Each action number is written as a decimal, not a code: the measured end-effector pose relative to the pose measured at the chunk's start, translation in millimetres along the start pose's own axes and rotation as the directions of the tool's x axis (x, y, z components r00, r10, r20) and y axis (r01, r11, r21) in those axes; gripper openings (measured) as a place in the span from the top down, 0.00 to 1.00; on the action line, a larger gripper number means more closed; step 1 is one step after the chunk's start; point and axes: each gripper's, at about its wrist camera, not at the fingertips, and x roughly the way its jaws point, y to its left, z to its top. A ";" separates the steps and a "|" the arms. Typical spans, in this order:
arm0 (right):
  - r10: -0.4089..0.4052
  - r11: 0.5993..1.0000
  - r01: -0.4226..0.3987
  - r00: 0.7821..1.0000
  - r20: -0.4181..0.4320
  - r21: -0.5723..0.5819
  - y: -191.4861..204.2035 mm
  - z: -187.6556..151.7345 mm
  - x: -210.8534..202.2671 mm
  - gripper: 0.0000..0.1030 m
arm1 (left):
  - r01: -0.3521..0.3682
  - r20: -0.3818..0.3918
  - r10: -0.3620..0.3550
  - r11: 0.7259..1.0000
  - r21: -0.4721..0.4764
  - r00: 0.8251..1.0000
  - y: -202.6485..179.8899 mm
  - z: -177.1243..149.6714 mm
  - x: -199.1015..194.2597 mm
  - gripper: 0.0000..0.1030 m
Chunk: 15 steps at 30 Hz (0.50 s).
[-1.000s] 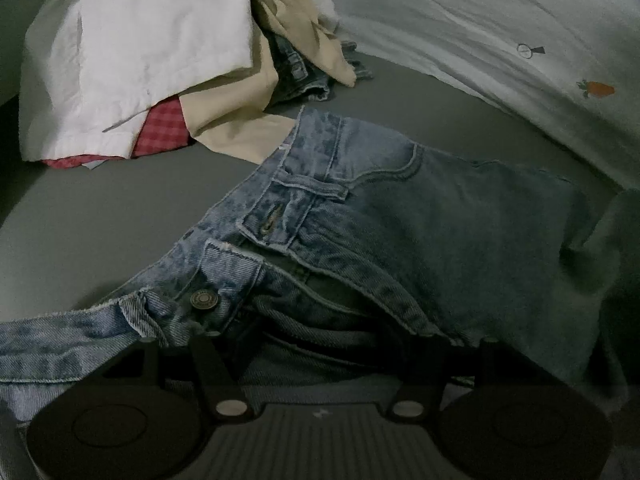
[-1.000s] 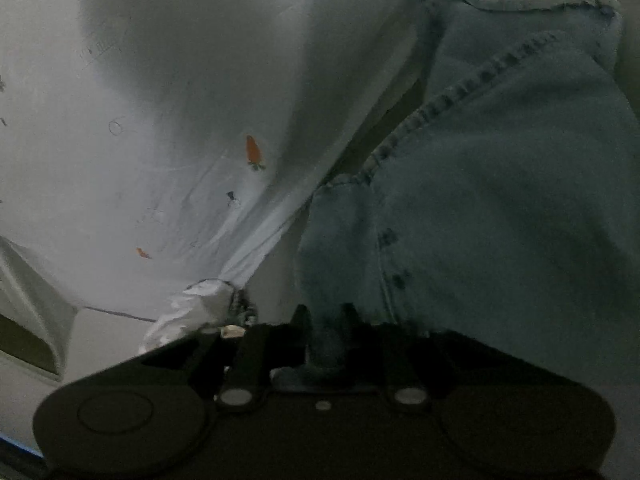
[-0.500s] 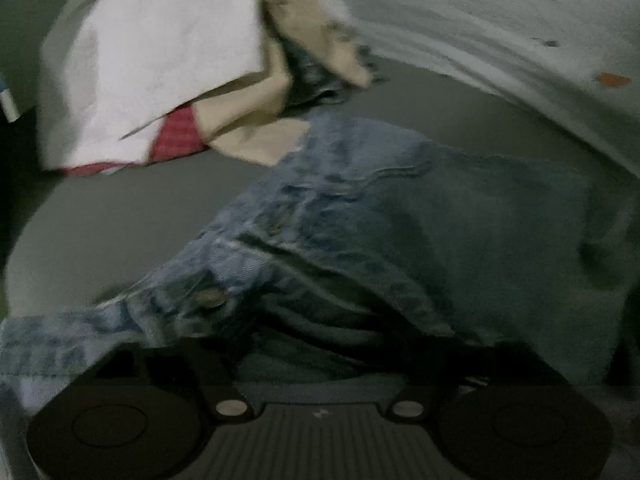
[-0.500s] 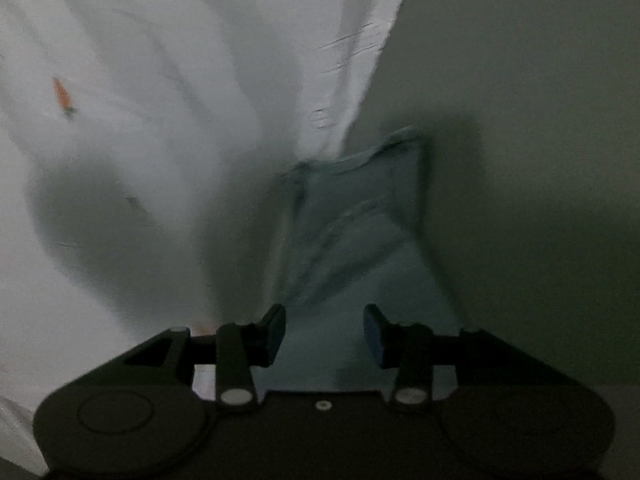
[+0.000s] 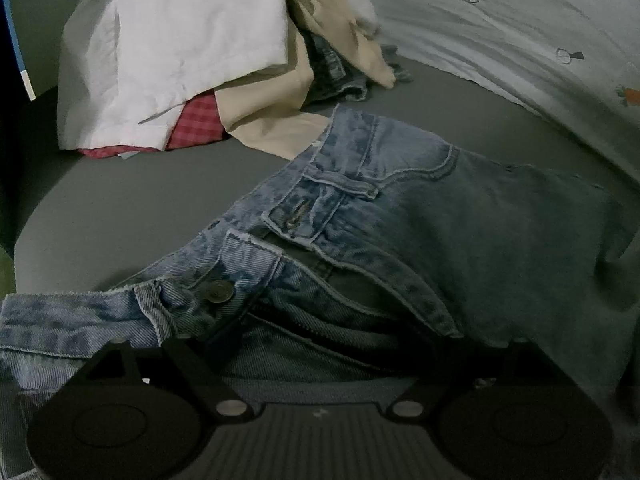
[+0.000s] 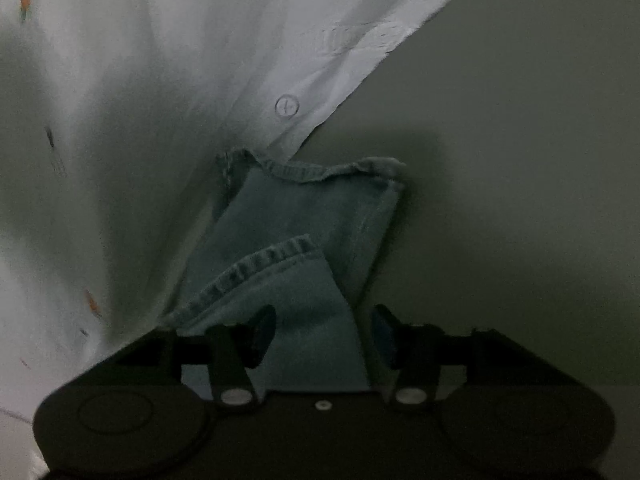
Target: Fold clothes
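Observation:
Light blue jeans (image 5: 460,240) lie on the grey bed sheet (image 5: 120,200), waistband towards me, fly undone, metal button (image 5: 218,292) showing. My left gripper (image 5: 320,360) sits low at the waistband with its jaws spread wide; the denim lies loose over and between them, gripped by neither pad. In the right wrist view the leg end of the jeans (image 6: 312,216) lies flat with a folded flap on top. My right gripper (image 6: 324,334) straddles that flap, its jaws opening, and the pads (image 6: 264,332) stand clear of pressing it.
A heap of clothes lies at the back left: a white cloth (image 5: 192,48), a red checked piece (image 5: 198,120), beige fabric (image 5: 272,120). A white duvet with small carrot prints (image 5: 520,32) borders the sheet on the right and shows as the duvet (image 6: 200,80) left of the leg end.
My right gripper has let go of the denim it pinched, widened, and swung down to the leg end on the sheet. My left jaws have spread wider at the waistband.

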 end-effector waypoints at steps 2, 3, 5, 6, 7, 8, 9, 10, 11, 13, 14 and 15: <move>0.000 0.998 -0.002 1.000 -0.024 -0.070 8.7 4.5 12.9 0.48 | -0.011 -0.003 0.011 1.000 -0.003 1.000 -1.7 1.1 0.7 0.15; -0.001 0.995 -0.003 0.999 -0.041 -0.098 13.0 4.7 17.2 0.50 | -0.018 -0.005 0.018 1.000 -0.002 1.000 -3.1 1.8 1.1 0.15; -0.040 0.990 0.032 0.998 -0.056 -0.135 22.1 4.5 17.2 0.53 | -0.027 -0.006 0.027 1.000 0.000 1.000 -4.7 2.8 1.0 0.15; -0.047 0.989 0.037 0.997 -0.063 -0.145 23.8 5.0 16.3 0.66 | -0.029 -0.006 0.029 1.000 0.000 1.000 -4.9 2.8 0.7 0.15; -0.048 0.990 0.039 0.997 -0.068 -0.134 22.4 6.5 14.9 0.89 | -0.029 -0.006 0.029 1.000 -0.001 1.000 -4.9 2.9 0.4 0.15; -0.048 0.992 0.039 0.996 -0.071 -0.121 20.6 7.9 12.9 0.94 | -0.029 -0.006 0.029 1.000 -0.002 1.000 -4.8 2.8 0.3 0.15; -0.034 0.995 0.029 0.998 -0.055 -0.096 16.4 8.3 7.5 0.95 | -0.028 -0.006 0.028 1.000 -0.003 1.000 -4.8 2.6 0.1 0.15; -0.021 0.997 0.017 0.999 -0.038 -0.079 13.8 8.1 0.9 0.96 | -0.027 -0.005 0.027 1.000 -0.005 1.000 -4.5 2.4 -0.1 0.15; -0.013 0.997 0.012 1.000 -0.018 -0.071 11.2 7.1 -7.8 0.97 | -0.025 -0.003 0.025 1.000 -0.007 1.000 -4.1 1.8 -0.2 0.15; -0.011 0.997 0.013 1.000 0.029 -0.074 9.4 5.7 -26.4 0.97 | -0.024 0.000 0.024 1.000 -0.012 1.000 -3.8 1.2 -0.2 0.15; -0.013 0.997 0.018 0.999 0.053 -0.081 9.3 5.4 -36.9 0.97 | -0.025 -0.001 0.025 1.000 -0.012 1.000 -4.1 1.4 -0.2 0.15; -0.017 0.996 0.024 0.997 0.078 -0.091 8.9 5.2 -47.5 0.97 | -0.026 -0.004 0.026 1.000 -0.011 1.000 -4.2 2.1 -0.1 0.15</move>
